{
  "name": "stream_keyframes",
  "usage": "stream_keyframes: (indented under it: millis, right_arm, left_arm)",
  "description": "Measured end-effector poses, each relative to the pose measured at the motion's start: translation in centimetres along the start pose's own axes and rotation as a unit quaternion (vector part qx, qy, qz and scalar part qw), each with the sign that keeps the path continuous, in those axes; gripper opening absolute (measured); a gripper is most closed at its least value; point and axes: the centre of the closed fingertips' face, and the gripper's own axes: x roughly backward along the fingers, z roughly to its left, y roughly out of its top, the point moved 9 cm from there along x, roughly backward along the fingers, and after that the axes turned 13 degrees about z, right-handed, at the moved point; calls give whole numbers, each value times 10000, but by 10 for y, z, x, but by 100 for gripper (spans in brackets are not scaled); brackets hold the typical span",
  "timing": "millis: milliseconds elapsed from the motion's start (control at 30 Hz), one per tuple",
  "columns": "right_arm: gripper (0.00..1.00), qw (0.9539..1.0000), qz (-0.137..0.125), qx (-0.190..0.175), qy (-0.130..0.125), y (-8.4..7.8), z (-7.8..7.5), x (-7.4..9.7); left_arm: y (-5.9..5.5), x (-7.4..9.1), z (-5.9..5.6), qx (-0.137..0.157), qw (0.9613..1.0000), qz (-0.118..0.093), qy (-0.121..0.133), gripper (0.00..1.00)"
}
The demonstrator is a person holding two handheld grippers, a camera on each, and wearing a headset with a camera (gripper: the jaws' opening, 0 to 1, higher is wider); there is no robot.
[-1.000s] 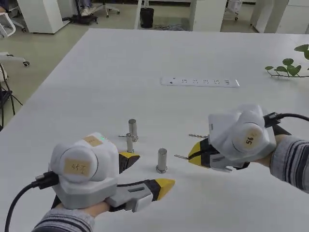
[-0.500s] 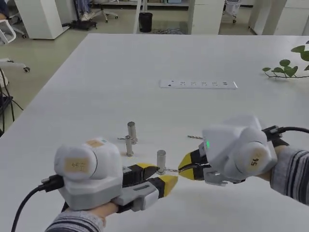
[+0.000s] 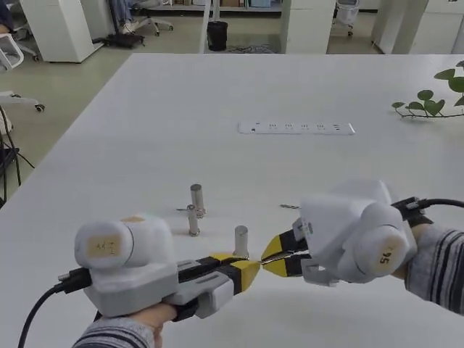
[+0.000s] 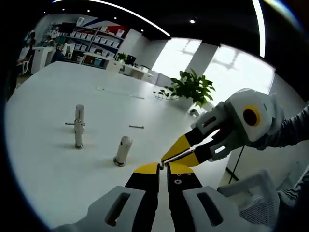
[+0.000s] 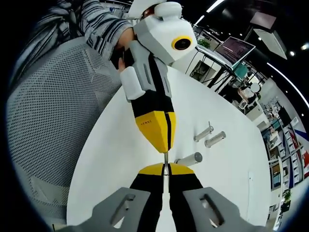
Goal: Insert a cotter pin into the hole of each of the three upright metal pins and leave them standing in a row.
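Three upright metal pins stand on the white table: a far one (image 3: 196, 199), a middle one (image 3: 193, 220) with a cotter pin crosswise through its top, and a near one (image 3: 241, 241). Just in front of the near pin, my left gripper (image 3: 251, 264) and right gripper (image 3: 267, 259) meet tip to tip. Between them runs a thin cotter pin (image 5: 165, 159). The right gripper (image 5: 165, 168) is shut on one end. The left gripper (image 4: 162, 167) is shut, its tips on the other end. A second loose cotter pin (image 3: 288, 206) lies on the table behind the right gripper.
A white power strip (image 3: 296, 127) lies across the table's middle, far from the pins. Plant leaves (image 3: 426, 103) reach in at the right edge. Beyond the table's far edge are a dark bin (image 3: 217, 35) and office furniture.
The left gripper, open a second ago, has swung right and shut at the right gripper's tips. The right gripper has moved left and down with the cotter pin, to in front of the near pin.
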Motion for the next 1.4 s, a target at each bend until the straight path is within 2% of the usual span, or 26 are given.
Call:
stream_keyframes:
  millis: [133, 533, 567, 633, 700, 800, 833, 967, 1167, 1200, 1267, 1333, 1400]
  right_arm:
    - [0, 10000, -7, 27, 5, 1, 0, 0]
    - [0, 10000, -38, -27, 30, 2, 1, 1]
    - [0, 10000, -39, -59, 35, 2, 1, 1]
    - [0, 9998, -60, -169, 89, 2, 2, 2]
    - [0, 9996, -26, -271, 126, 0, 2, 1]
    - [0, 9990, 28, -388, 212, -4, 2, 1]
    - [0, 9989, 12, -412, 211, -5, 2, 1]
    - [1, 9985, 5, -458, 302, -7, 5, 3]
    - [0, 9976, -33, -525, 455, -10, 8, 3]
    - [0, 9975, -45, -532, 464, -10, 9, 3]
    - [0, 9970, -76, -559, 526, -10, 10, 3]
    - [0, 9969, -102, -559, 549, -10, 11, 4]
    - [0, 9969, -105, -546, 558, -10, 11, 4]
  left_arm:
    - [-1, 1, 1, 148, 9999, -54, -47, 0]
    - [-3, 0, -1, 111, 9999, -3, -84, 0]
    - [-2, 0, -2, 71, 9999, 1, -86, 0]
    - [-2, 1, -3, -193, 9998, 63, -39, 0]
    - [-2, 1, -4, -581, 9981, 199, 39, 0]
    - [-2, 1, -7, -1046, 9940, 327, 66, 0]
    - [-1, 0, -8, -1255, 9915, 348, 75, 0]
    - [0, 1, -11, -1775, 9830, 463, 87, 0]
    - [3, 3, -15, -2441, 9686, 477, -22, 0]
    - [4, 4, -15, -2636, 9636, 450, -55, 0]
    - [4, 5, -16, -2679, 9622, 483, -87, 0]
    - [4, 6, -15, -2830, 9576, 531, -98, 0]
    - [3, 6, -14, -2894, 9551, 630, -69, 0]
